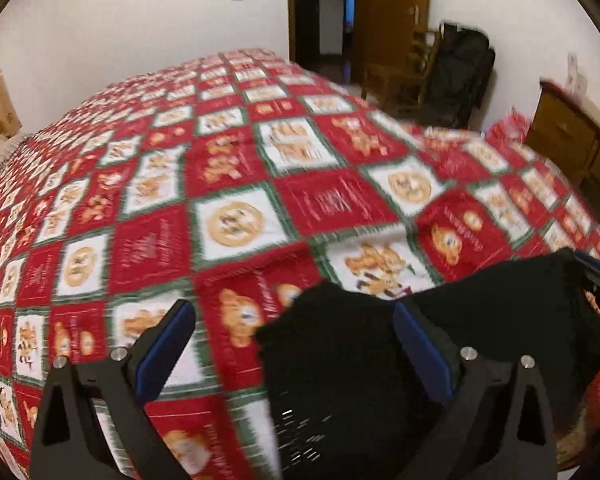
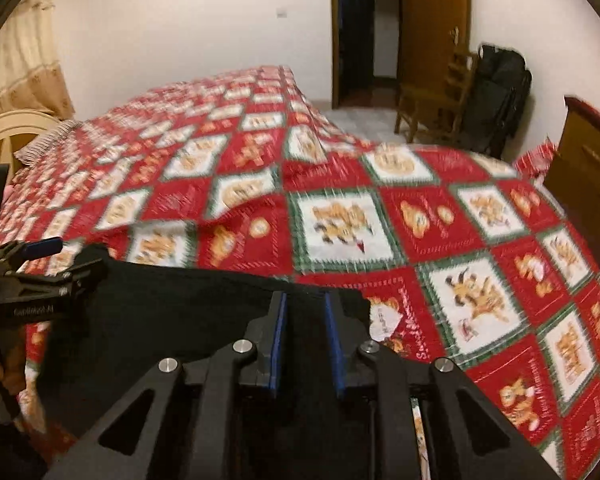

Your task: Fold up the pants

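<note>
Pants (image 2: 188, 320) of black knit fabric lie at the near edge of the bed under its red, white and green checked blanket (image 1: 228, 184), between both tools. The left gripper (image 1: 296, 344) stands wide open with cloth between its fingers; the right gripper (image 2: 305, 340) looks narrowed around an edge, though pad contact is unclear. This looks like gathering an edge for a fold; next, both need a firm pinch before lifting together.

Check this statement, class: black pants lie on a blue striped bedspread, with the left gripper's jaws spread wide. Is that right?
Not quite. The bedspread is a red, white and green patchwork with bear pictures, not blue striped; the left wrist view shows it. The rest holds: the black pants lie on it, and the left gripper has its jaws spread wide.
</note>
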Tool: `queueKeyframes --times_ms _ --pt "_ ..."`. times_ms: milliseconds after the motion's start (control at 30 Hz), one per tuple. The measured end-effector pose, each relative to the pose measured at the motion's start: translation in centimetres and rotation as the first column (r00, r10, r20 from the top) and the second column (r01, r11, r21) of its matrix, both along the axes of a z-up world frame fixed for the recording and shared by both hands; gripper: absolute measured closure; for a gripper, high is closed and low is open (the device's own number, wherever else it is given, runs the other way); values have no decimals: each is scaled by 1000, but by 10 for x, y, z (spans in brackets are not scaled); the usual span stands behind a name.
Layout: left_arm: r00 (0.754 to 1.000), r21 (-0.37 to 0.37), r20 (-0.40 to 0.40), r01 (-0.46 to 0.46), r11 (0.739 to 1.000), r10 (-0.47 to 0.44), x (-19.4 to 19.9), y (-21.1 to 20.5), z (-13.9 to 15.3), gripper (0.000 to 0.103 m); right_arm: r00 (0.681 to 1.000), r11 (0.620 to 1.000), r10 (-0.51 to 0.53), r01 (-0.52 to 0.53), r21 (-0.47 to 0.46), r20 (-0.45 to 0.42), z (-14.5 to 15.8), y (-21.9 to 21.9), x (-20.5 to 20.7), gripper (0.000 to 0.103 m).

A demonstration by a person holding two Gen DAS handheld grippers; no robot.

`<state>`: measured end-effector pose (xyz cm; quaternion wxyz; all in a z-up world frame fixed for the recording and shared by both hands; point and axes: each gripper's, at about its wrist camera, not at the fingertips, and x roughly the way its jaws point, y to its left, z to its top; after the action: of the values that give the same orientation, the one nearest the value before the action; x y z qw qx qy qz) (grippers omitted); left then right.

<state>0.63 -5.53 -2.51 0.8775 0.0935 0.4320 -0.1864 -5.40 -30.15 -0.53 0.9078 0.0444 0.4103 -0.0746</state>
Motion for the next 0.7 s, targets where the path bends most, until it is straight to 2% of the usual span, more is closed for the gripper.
queueKeyframes --times_ms 100,300,433,500,567,700 --pt "1000 59 -11 -9 998 10 3 -12 -16 2 999 999 -27 26 35 21 -2 -10 3 83" --pt "1000 51 -14 -18 999 19 7 -11 -19 2 998 995 -57 53 85 36 -4 -18 5 83" --pt "1000 55 -7 -14 998 15 5 -12 -18 2 995 996 -55 48 75 89 13 -9 -11 83" --pt "1000 52 -5 -9 999 10 3 -10 -13 2 992 999 -29 25 33 125 27 3 -28 83" --pt "1000 31 -5 -3 1000 3 -1 -7 -7 2 993 1000 -19 20 -2 120 33 11 -41 83" --pt "1000 8 12 20 1000 -20 -13 -8 1 2 997 1000 -29 29 -4 72 24 16 -65 83"
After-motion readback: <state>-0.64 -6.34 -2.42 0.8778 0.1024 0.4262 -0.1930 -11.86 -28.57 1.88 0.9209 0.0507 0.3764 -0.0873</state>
